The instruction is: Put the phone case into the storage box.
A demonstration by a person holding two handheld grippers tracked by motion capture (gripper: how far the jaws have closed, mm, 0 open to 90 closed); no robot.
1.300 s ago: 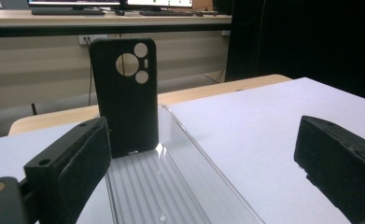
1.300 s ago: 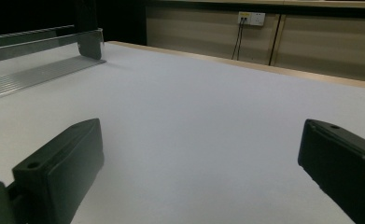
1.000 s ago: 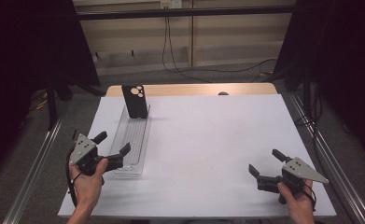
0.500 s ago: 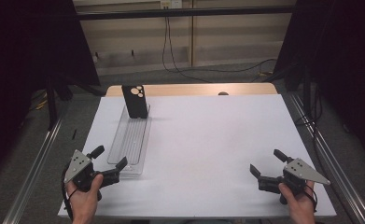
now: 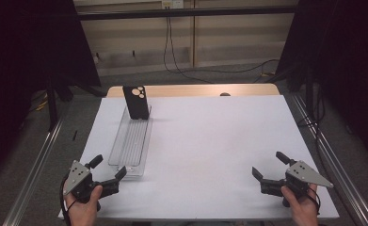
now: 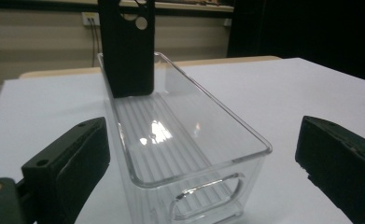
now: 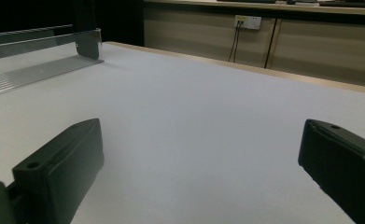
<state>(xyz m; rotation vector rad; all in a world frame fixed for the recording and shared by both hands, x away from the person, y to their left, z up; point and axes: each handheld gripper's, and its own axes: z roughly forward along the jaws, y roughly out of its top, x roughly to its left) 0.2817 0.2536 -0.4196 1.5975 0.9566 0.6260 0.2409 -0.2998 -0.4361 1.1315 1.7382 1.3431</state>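
A clear plastic tray (image 5: 131,143), long and narrow with a ribbed floor and a handle cutout in its near end wall, lies on the white desk (image 5: 210,141) toward the left side, its length running away from the person. The only thing in it is a black phone case (image 5: 136,102) with round camera holes, standing upright at the far end; the rest of the tray's floor is bare. The left claw (image 5: 107,173) sits at the near-left corner of the desk, just short of the tray's near end, its jaws spread wide and holding nothing. The right claw (image 5: 270,168) rests at the near-right of the desk, well apart from the tray, its jaws likewise wide open and empty.
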